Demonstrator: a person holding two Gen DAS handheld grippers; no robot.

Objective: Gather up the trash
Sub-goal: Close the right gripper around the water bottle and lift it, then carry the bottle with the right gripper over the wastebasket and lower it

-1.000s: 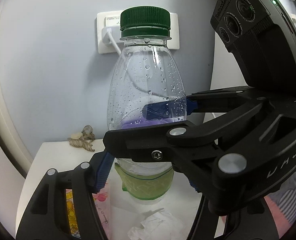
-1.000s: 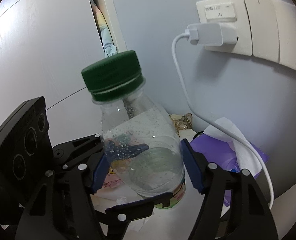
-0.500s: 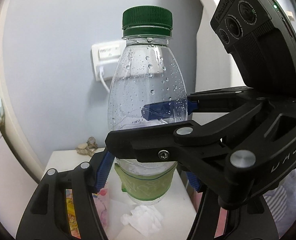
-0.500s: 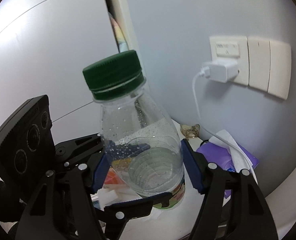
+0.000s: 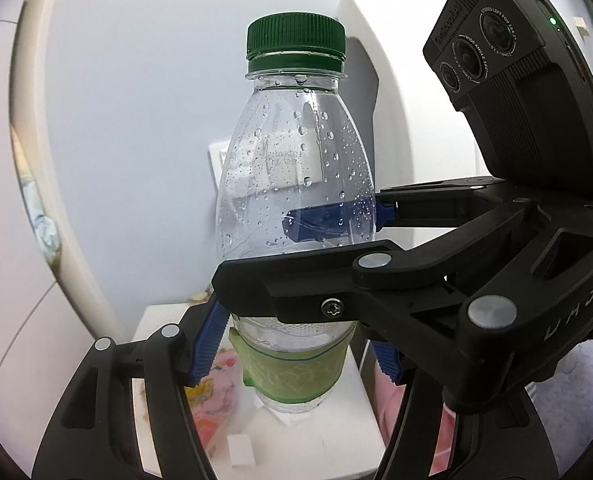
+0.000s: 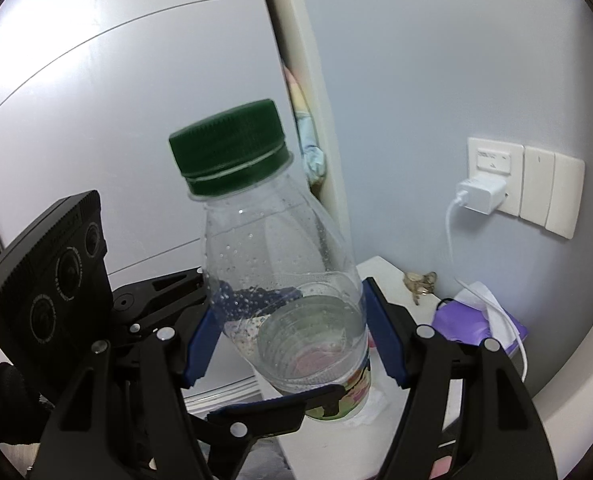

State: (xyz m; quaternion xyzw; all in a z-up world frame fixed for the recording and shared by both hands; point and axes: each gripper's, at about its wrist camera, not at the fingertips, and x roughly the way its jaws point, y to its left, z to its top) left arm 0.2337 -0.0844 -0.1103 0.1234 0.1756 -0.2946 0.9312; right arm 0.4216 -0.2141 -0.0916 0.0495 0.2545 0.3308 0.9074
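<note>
White charger (image 6: 481, 195) in the wall socket (image 6: 495, 172) — purple tissue pack (image 6: 476, 322) below, on the white table (image 6: 380, 276).

Pale blue wall (image 6: 436, 80) with outlet (image 6: 494, 178) above a white nightstand (image 6: 380, 276).

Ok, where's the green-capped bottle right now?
The bottle is centre frame in both wrist views, upright between the left gripper pads, with the right gripper across its body, above the white nightstand.

Clear glossy plastic bottle (image 5: 296, 184), ridged green cap (image 5: 295, 42).
</note>
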